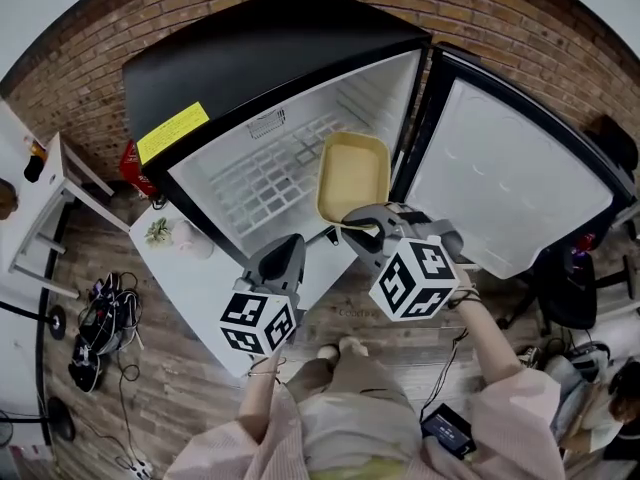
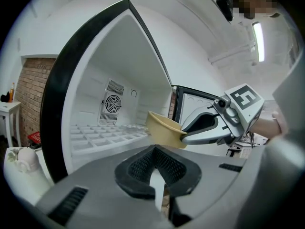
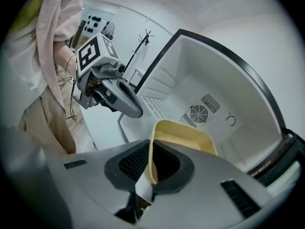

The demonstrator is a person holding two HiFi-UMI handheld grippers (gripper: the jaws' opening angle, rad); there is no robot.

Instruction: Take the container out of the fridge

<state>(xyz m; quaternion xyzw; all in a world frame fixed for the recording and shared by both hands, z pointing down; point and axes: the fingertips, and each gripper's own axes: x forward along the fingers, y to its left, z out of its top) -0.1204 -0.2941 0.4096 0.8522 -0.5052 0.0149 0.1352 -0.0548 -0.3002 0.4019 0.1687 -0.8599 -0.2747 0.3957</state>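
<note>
The pale yellow container [image 1: 354,173] hangs in front of the open black fridge [image 1: 240,53], at the right side of its white inside. My right gripper [image 1: 362,225] is shut on the container's near rim, and the thin wall [image 3: 151,151] shows pinched between its pads. In the left gripper view the container [image 2: 163,127] is off the wire shelf [image 2: 102,133] with the right gripper [image 2: 187,135] on its edge. My left gripper [image 1: 287,255] hovers to the left of it, low before the fridge. Its jaws [image 2: 157,175] are shut with nothing in them.
The fridge door [image 1: 510,178] stands wide open to the right. A wire shelf [image 1: 262,175] spans the fridge's inside, with a fan grille [image 3: 198,112] on the back wall. A white table with a small plant [image 1: 158,231] stands at the left, near cables [image 1: 105,318] on the wood floor.
</note>
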